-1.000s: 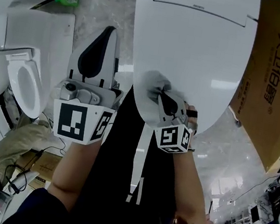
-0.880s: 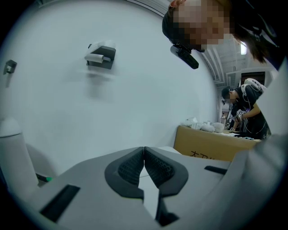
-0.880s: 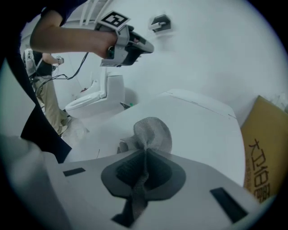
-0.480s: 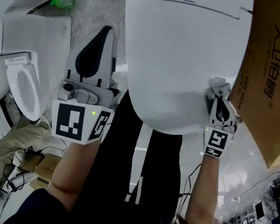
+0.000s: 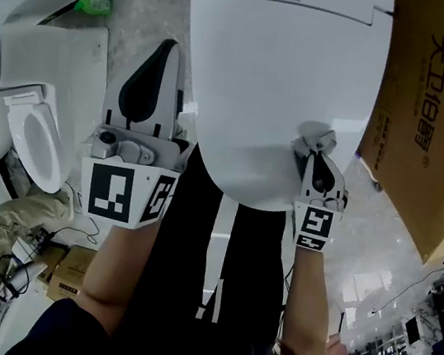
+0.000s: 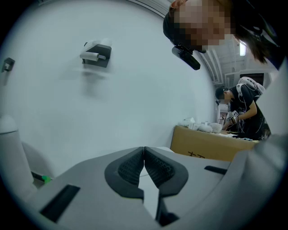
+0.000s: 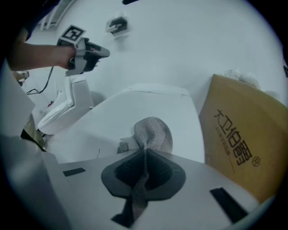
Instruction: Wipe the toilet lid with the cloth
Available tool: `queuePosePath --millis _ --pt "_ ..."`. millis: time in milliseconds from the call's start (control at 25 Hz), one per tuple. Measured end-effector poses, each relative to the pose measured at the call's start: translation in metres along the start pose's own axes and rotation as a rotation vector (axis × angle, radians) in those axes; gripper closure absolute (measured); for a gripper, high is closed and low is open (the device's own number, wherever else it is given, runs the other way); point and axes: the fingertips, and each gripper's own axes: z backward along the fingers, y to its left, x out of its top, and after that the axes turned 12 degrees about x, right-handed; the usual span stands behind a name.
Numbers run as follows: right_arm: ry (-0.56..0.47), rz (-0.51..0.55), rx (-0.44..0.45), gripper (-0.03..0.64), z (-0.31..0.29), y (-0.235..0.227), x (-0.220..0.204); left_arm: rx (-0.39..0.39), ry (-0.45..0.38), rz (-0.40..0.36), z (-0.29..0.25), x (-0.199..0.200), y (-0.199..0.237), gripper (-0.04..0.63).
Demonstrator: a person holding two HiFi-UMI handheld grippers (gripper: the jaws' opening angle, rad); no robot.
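Note:
The closed white toilet lid (image 5: 279, 81) fills the top middle of the head view and lies ahead in the right gripper view (image 7: 144, 112). My right gripper (image 5: 309, 144) is shut on a grey cloth (image 7: 150, 134), pressing it on the lid's front right part; the cloth (image 5: 314, 134) bunches at the jaw tips. My left gripper (image 5: 167, 51) hangs left of the lid over the grey floor, its jaws shut on nothing, pads touching (image 6: 144, 155).
A large cardboard box (image 5: 431, 122) stands right of the toilet. A second white toilet (image 5: 39, 118) with open seat sits at the left. Cables and bags (image 5: 20, 241) lie on the floor at lower left. A white wall with a fixture (image 6: 96, 53) faces the left gripper.
My right gripper swept the cloth from the lid's front centre out to its right edge, then back a little inward. The left gripper has stayed still.

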Motion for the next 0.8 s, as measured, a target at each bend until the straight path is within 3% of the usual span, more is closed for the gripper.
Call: queuePosePath --millis 280,480,640,800 --pt "0.007 0.246 0.309 0.584 -0.051 0.142 0.030 0.002 0.003 -0.007 0.003 0.000 0.002 0.575" --pt "0.050 0.421 0.483 0.584 -0.067 0.221 0.030 0.002 0.004 -0.014 0.002 -0.001 0.004 0.574" --pt "0.084 0.516 0.578 0.584 -0.058 0.241 0.012 0.000 0.011 -0.017 0.001 -0.003 0.002 0.574" --pt "0.075 0.513 0.560 0.584 -0.038 0.208 -0.009 -0.014 0.016 -0.018 0.000 -0.007 -0.003 0.574"
